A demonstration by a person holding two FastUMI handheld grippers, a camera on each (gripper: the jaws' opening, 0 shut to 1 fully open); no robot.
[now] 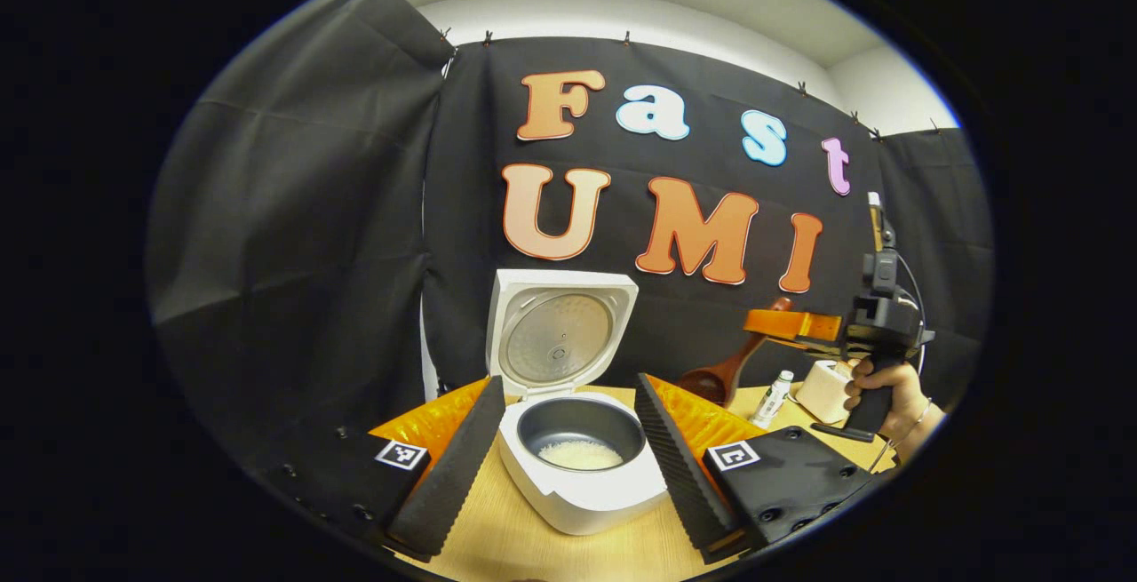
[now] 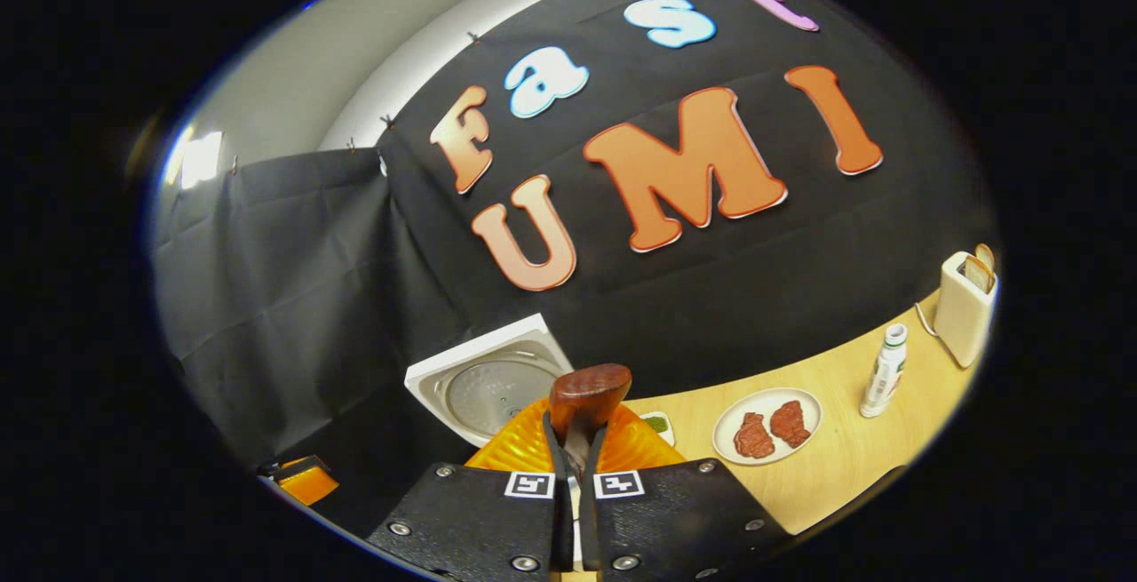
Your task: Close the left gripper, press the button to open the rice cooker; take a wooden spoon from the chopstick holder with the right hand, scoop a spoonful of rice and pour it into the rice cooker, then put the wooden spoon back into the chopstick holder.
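Observation:
The white rice cooker (image 1: 577, 493) stands open on the wooden table, lid (image 1: 555, 333) upright, with a patch of white rice (image 1: 582, 455) in its dark pot. My left gripper (image 1: 568, 382) is open wide, one finger on each side of the cooker, touching nothing. To the right, a hand (image 1: 888, 391) holds my right gripper (image 1: 786, 324) above the table, shut on the wooden spoon (image 1: 719, 373), whose bowl hangs down to the left. In the right gripper view the right gripper (image 2: 577, 444) clamps the spoon (image 2: 589, 391); the cooker lid (image 2: 488, 386) is behind it.
A plate (image 2: 728, 413) with two red meat pieces, a small dish (image 2: 659, 423), a white bottle (image 2: 884, 369) and a white toaster (image 2: 964, 306) stand on the table to the right. The bottle (image 1: 771, 397) and toaster (image 1: 822, 391) sit behind the right gripper.

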